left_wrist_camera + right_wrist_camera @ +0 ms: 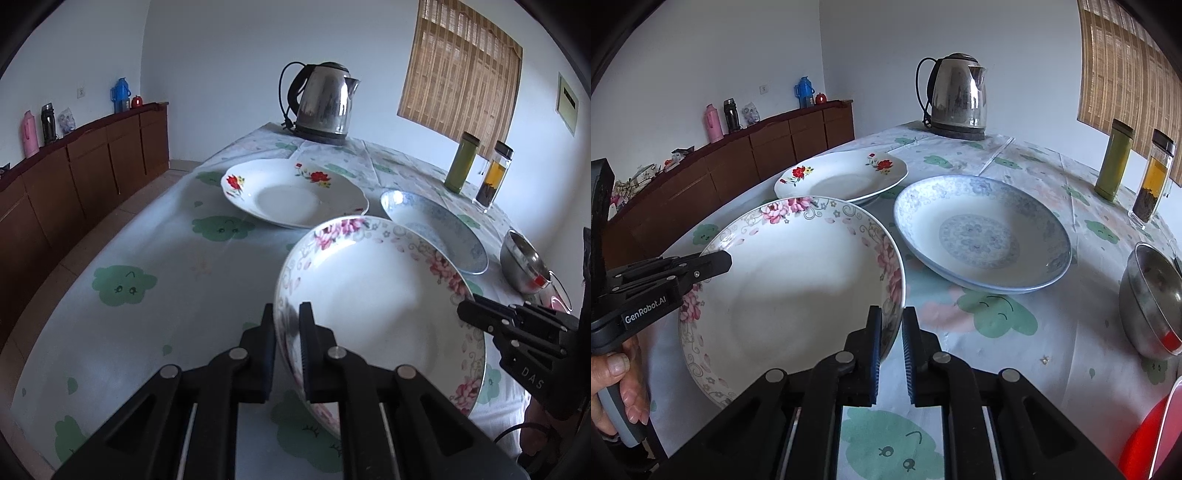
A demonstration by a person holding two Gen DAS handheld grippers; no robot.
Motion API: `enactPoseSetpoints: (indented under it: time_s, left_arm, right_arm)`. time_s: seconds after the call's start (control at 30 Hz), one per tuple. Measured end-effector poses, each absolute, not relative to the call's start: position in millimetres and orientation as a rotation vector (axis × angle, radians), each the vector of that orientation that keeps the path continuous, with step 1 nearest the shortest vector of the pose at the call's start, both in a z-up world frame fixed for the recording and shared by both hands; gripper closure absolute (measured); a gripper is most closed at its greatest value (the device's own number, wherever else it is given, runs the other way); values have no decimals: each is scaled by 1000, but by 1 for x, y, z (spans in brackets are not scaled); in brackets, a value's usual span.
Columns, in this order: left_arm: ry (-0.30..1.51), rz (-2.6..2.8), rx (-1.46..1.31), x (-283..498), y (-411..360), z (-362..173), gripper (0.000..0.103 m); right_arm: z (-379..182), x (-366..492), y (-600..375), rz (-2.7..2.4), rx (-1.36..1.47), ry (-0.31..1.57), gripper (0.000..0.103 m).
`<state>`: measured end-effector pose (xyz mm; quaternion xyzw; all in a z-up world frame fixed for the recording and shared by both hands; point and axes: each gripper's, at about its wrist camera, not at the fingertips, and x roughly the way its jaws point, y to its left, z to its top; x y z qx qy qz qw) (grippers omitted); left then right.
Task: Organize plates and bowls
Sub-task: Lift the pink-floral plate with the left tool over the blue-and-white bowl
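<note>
A deep white plate with pink flowers [376, 314] [798, 288] sits nearest me, held at two opposite sides of its rim. My left gripper [288, 310] [724, 260] is shut on its left rim. My right gripper [892, 314] [465, 310] is shut on its right rim. I cannot tell whether the plate still touches the cloth. Behind it lie a white plate with red flowers [291, 192] [842, 177] and a blue-patterned plate [436, 229] [982, 232]. A steel bowl [524, 266] [1152, 302] stands at the right.
The table [147, 258] [1052, 332] has a cloth printed with green clouds. A steel kettle [325, 103] [956, 96] stands at the far edge, two bottles [476, 170] [1134, 173] at the back right. A red object [1145, 443] lies at the near right. A wooden sideboard [92, 162] lines the left wall.
</note>
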<state>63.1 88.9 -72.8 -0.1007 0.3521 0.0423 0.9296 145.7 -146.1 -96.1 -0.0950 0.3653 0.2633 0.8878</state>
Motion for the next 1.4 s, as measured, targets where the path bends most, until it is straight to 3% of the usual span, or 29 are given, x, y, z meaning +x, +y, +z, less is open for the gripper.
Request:
enactPoseSetpoints:
  time_s: [1.4]
  left_arm:
    - [532,75,-91,142,60,-5,95]
  right_arm:
    - [-40,197,-167,444,-139,553,91]
